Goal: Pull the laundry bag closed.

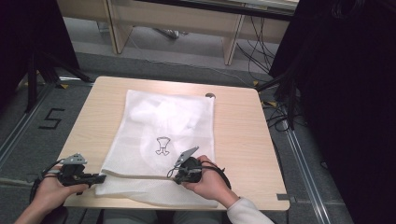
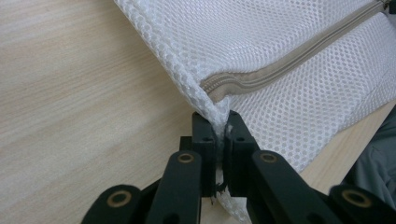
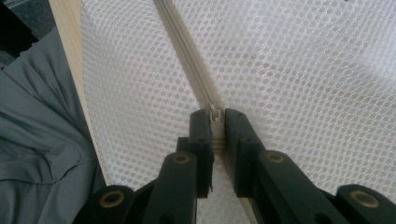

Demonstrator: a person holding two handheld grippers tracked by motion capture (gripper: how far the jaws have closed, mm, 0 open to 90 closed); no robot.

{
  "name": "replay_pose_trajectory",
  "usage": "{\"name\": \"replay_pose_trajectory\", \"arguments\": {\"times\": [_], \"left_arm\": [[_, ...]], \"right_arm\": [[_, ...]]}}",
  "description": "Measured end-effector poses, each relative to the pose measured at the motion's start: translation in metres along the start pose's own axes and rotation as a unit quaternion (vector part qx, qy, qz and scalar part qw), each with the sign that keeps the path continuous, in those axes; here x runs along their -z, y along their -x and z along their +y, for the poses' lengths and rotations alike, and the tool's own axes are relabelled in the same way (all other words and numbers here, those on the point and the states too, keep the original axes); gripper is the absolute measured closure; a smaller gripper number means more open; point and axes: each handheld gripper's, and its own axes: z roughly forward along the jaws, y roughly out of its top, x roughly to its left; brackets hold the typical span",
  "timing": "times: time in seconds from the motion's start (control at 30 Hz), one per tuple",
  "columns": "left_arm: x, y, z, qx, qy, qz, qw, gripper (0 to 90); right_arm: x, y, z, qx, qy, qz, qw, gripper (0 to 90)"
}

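The white mesh bag (image 1: 163, 135) lies flat on the light wooden table (image 1: 238, 140), and its near edge hangs a little over the table's front. A small black drawing sits printed on the mesh near the middle of the bag. Down at the near left corner, the left claw (image 2: 221, 128) is pressed together on the mesh itself, pinching the bag's corner just below the end of the beige zipper (image 2: 289, 60) (the fabric bunches up between the jaws and runs right down through them). In the high view that left claw (image 1: 99, 177) lies low at the table's near left edge, with the hand behind it. Over to the right claw (image 3: 216, 115), which sits on the zipper line further along the bag's near edge: its jaws are drawn in on the small metal zipper pull (image 3: 214, 113), nipping it between the tips. The zipper runs away from it across the mesh. A grey trouser leg (image 3: 37, 154) shows below the table edge.
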Motion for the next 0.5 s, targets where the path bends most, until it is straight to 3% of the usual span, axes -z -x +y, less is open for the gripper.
{"name": "replay_pose_trajectory", "arguments": {"times": [0.5], "left_arm": [[0.0003,0.0001,0.0,-0.001,0.0,0.002,1.0,84.7]], "right_arm": [[0.0039,0.001,-0.0046,0.004,0.006,-0.006,1.0,82.5]]}}
